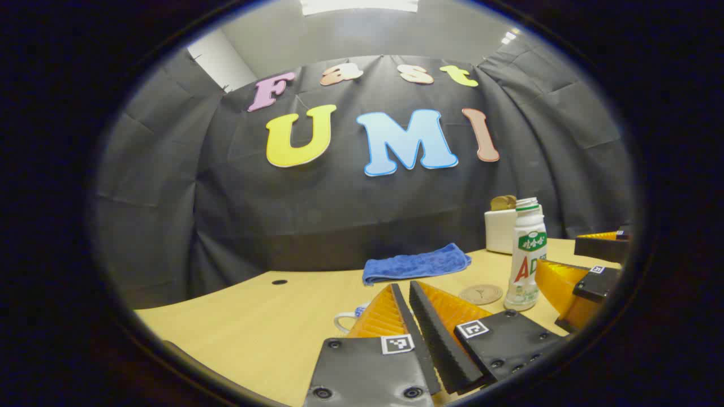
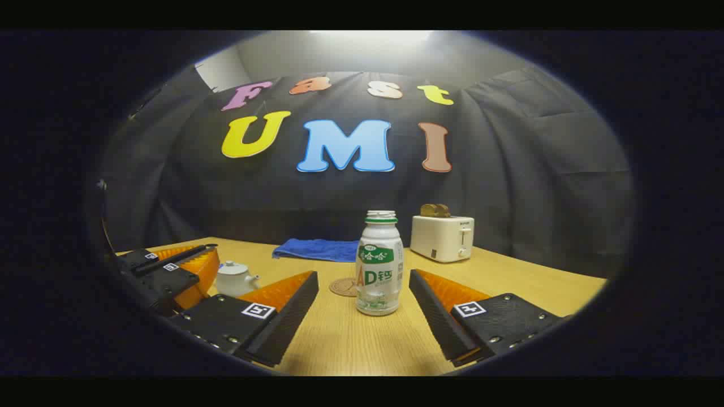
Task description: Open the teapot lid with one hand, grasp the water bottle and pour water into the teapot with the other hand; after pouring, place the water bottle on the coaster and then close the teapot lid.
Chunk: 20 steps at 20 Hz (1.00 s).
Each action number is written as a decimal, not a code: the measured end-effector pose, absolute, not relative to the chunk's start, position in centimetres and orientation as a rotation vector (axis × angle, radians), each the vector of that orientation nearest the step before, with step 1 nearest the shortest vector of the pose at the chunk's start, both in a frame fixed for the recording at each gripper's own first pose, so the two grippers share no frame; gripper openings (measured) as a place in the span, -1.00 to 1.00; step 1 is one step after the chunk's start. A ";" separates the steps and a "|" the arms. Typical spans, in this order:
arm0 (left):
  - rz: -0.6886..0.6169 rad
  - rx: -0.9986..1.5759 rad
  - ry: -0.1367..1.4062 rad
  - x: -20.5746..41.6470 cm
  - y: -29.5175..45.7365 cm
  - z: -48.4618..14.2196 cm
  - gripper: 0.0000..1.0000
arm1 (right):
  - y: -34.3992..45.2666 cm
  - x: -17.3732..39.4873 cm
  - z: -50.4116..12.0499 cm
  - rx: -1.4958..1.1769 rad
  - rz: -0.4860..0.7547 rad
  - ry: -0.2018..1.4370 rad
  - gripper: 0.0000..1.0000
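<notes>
I judge both opening steps are barely begun; my right gripper (image 2: 362, 294) has its fingers spread wide, the water bottle (image 2: 379, 263) upright on the bench (image 2: 509, 277) between them but untouched; my left gripper (image 1: 408, 299) has its fingers nearly together, empty, above the teapot (image 2: 233, 278), lid still on; next, spread and pinch the knob.

a folded blue cloth (image 2: 317, 249) lies on the wooden table (image 2: 509, 277) near a white toaster (image 2: 442, 237) holding perhaps toast.
</notes>
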<state>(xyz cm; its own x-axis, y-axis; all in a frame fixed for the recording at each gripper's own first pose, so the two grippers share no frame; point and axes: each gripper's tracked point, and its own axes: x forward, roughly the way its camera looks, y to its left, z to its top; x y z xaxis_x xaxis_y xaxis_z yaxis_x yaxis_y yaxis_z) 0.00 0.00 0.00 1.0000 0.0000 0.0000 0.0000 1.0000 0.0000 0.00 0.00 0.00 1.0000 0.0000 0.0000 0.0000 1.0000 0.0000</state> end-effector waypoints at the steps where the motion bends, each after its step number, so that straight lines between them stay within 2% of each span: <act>1: -0.005 -0.012 0.006 0.3 0.0 0.1 -0.71 | 0.0 0.1 0.1 -0.012 0.005 -0.002 0.98; 7: -0.022 -0.099 0.136 3.0 1.1 -1.4 -0.70 | -0.6 0.7 0.2 -0.023 0.003 0.010 0.98; 8: -0.031 -0.108 0.164 3.4 1.0 -2.2 1.00 | -0.8 0.8 0.2 -0.024 -0.001 0.009 0.98; 10: -0.019 -0.107 0.184 3.7 1.7 -2.8 1.00 | -0.8 1.0 0.2 -0.020 0.000 0.008 0.98; 11: -0.017 -0.100 0.187 3.8 1.8 -2.7 -0.51 | -0.8 1.1 0.3 -0.019 0.000 0.008 0.98; 13: -0.021 -0.086 0.180 3.6 1.8 -2.5 -0.42 | -0.7 1.3 0.1 -0.019 0.005 0.013 0.98; 16: -0.028 -0.064 0.175 4.3 1.7 -2.6 -1.00 | -0.5 1.6 -0.1 -0.025 0.012 0.020 0.98; 17: -0.028 -0.060 0.171 4.6 1.7 -2.6 -1.00 | -0.5 1.6 -0.1 -0.027 0.014 0.018 0.98; 18: -0.028 -0.055 0.170 4.9 1.7 -2.6 1.00 | -0.5 1.6 0.0 -0.032 0.015 0.015 0.98; 19: -0.026 -0.051 0.171 5.2 1.9 -2.6 -0.37 | -0.5 1.6 0.1 -0.037 0.016 0.013 0.98; 20: -0.028 -0.050 0.175 5.6 1.9 -2.8 -0.37 | -0.4 1.7 0.1 -0.040 0.017 0.010 0.98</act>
